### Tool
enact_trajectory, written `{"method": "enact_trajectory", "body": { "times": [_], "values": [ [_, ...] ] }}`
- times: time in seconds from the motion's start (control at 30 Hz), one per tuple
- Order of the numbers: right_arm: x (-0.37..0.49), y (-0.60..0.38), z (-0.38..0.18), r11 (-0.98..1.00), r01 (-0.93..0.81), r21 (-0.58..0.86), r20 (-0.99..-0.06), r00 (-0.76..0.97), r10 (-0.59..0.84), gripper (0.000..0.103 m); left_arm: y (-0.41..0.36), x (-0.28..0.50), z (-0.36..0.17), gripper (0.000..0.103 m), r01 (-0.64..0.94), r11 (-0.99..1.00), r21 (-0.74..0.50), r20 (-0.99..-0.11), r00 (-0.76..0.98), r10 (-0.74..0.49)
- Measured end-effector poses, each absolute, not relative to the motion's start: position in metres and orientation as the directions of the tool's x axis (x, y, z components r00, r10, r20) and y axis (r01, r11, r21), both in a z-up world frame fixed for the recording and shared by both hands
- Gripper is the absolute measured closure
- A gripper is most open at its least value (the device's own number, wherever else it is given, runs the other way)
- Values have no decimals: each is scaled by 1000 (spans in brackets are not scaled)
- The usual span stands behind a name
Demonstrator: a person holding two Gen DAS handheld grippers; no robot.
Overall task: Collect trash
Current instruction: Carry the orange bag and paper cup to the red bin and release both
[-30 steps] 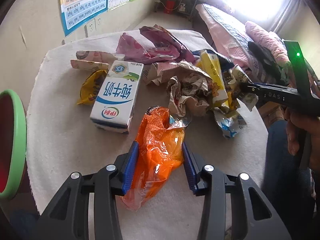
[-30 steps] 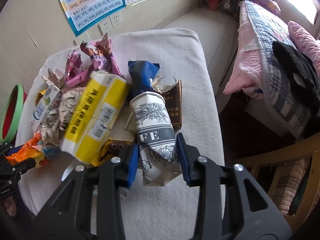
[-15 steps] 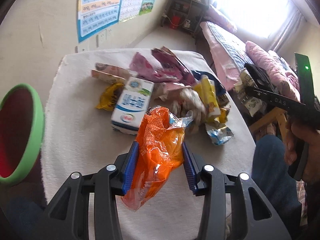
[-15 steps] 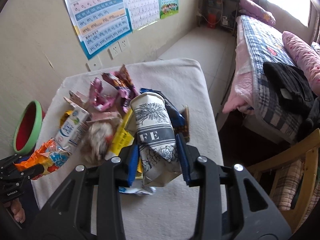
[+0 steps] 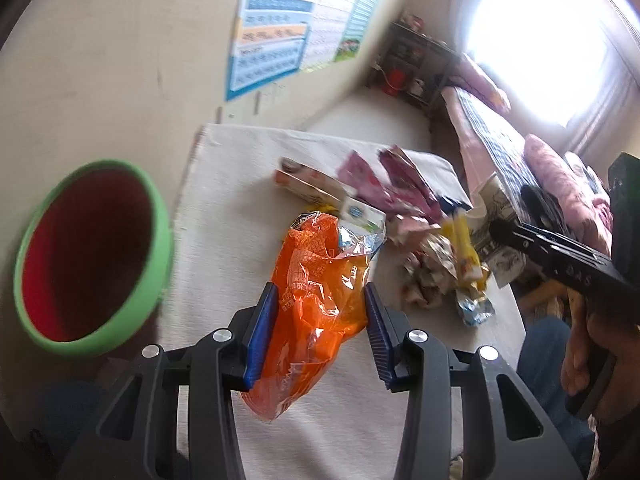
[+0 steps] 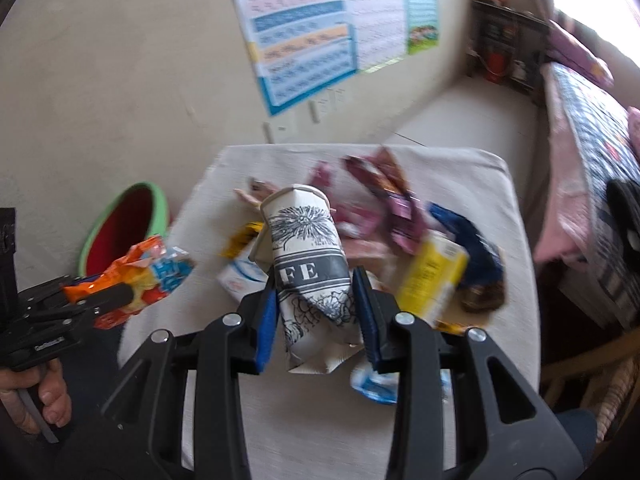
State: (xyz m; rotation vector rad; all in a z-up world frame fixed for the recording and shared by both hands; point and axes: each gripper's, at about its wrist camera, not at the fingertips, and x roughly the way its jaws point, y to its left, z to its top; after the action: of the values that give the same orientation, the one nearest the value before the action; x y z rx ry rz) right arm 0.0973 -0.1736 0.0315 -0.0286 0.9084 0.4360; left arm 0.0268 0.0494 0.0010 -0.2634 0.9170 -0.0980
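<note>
Left gripper [image 5: 318, 334] clamps crinkled orange plastic snack bag [image 5: 316, 304], jaws part-closed, green-rimmed red bin [image 5: 156, 240] at nine o'clock. Right gripper [image 6: 316, 316] pinches crushed printed paper cup [image 6: 306, 264] above cloth-covered table [image 6: 508, 208].

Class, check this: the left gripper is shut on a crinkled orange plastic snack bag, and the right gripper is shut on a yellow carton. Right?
Not quite. The right gripper is shut on a crushed white paper cup with black print, as the right wrist view shows. The crinkled orange plastic snack bag in the left gripper is correct.
</note>
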Motion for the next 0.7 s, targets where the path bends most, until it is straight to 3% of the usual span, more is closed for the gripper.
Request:
{"method": "enact_trajectory", "body": {
  "times": [0.7],
  "values": [
    [92, 40, 36, 709, -682, 180, -746, 375, 551, 68, 214, -10, 19, 62, -354, 900, -253, -740, 670, 55]
  ]
}}
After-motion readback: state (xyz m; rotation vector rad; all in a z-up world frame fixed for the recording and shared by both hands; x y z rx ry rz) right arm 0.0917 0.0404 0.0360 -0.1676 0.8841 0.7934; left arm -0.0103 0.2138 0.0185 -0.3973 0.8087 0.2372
